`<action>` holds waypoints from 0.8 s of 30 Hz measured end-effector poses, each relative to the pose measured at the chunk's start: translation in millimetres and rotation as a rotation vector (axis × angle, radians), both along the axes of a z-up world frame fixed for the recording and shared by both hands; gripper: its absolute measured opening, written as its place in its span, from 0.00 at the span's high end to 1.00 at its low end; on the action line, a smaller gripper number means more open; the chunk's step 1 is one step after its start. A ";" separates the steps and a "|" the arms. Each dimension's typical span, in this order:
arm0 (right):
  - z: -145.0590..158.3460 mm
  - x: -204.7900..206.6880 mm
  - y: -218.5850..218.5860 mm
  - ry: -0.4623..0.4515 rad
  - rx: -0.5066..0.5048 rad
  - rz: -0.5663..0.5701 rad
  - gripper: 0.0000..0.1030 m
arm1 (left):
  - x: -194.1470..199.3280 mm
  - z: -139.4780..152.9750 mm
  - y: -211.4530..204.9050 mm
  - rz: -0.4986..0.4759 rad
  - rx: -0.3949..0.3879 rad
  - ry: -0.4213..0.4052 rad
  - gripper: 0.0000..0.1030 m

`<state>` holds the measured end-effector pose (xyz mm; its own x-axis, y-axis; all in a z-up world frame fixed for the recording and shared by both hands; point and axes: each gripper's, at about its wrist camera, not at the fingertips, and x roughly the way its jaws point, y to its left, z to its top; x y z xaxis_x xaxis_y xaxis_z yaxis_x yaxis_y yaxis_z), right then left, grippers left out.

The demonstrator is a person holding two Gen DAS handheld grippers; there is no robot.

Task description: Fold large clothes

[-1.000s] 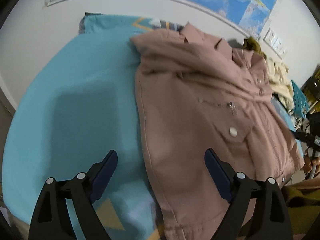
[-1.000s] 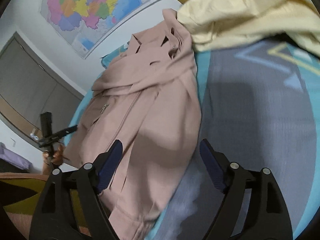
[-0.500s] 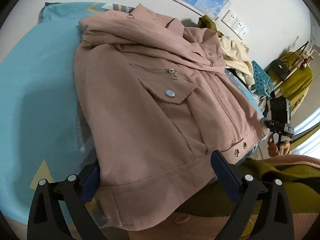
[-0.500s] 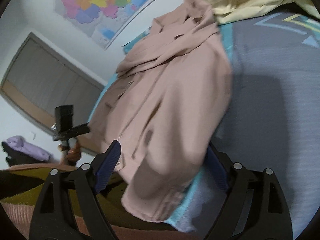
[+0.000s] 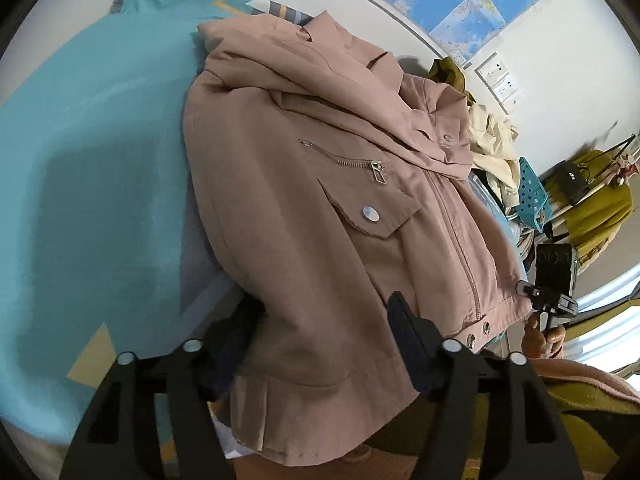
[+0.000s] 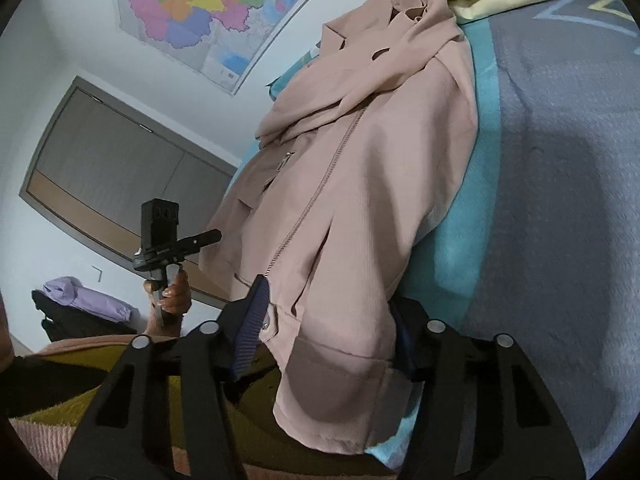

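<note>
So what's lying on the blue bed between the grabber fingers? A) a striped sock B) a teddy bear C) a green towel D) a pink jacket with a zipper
D: a pink jacket with a front zipper lies on the blue bed, its hem between both grippers' fingers.

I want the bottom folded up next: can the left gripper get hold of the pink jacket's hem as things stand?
Probably yes: the left gripper already straddles the pink jacket at its hem, jaws just closing, nothing between.
</note>
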<state>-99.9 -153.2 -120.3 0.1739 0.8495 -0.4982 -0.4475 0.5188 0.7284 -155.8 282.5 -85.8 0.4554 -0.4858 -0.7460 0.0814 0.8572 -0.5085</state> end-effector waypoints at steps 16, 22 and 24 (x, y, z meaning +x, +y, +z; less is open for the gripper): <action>3.6 -6.2 15.8 0.018 0.117 -0.003 0.89 | 2.2 9.9 -11.3 0.117 0.030 -0.036 0.95; 62.1 -35.4 11.1 -0.145 0.270 0.032 0.92 | -20.9 61.8 5.2 0.163 -0.025 -0.147 0.96; 74.5 -45.9 14.1 -0.173 0.292 0.061 0.92 | -28.6 78.9 7.5 0.169 -0.024 -0.185 0.96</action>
<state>-145.8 -139.1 -45.8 0.1793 0.9633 -0.1997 -0.6009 0.2680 0.7531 -184.4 290.1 -6.9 0.6597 -0.4074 -0.6315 0.0317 0.8547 -0.5182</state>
